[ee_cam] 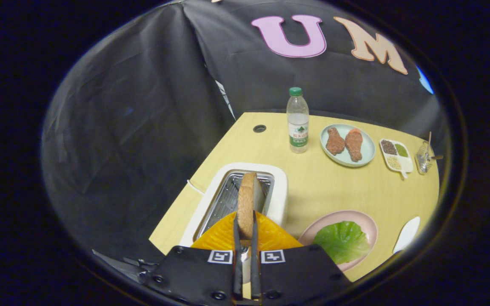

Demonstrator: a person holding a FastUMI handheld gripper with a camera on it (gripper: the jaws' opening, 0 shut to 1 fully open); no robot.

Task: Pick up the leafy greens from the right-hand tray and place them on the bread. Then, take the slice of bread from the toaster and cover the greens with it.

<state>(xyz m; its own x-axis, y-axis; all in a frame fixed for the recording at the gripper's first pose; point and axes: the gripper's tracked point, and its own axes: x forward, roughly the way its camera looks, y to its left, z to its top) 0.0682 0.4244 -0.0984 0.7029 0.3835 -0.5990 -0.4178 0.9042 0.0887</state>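
Note:
A slice of brown-crusted bread (247, 199) stands on edge between my fingers, and my gripper (245, 227) is shut on its lower part. The slice hangs just above the metal slot of the white toaster (280, 182), which lies directly ahead of and below the fingers. To the right of the fingers, a leafy green (342, 240) lies spread flat on a pink plate (367, 222). Whatever is under the leaf is hidden.
Beyond the toaster stands a water bottle (297, 121) with a green cap. Right of it are a pale blue plate (369, 148) with two fried chicken pieces, a small white seasoning tray (396, 156) and a little clear holder (423, 157). A white dish (406, 233) lies past the pink plate.

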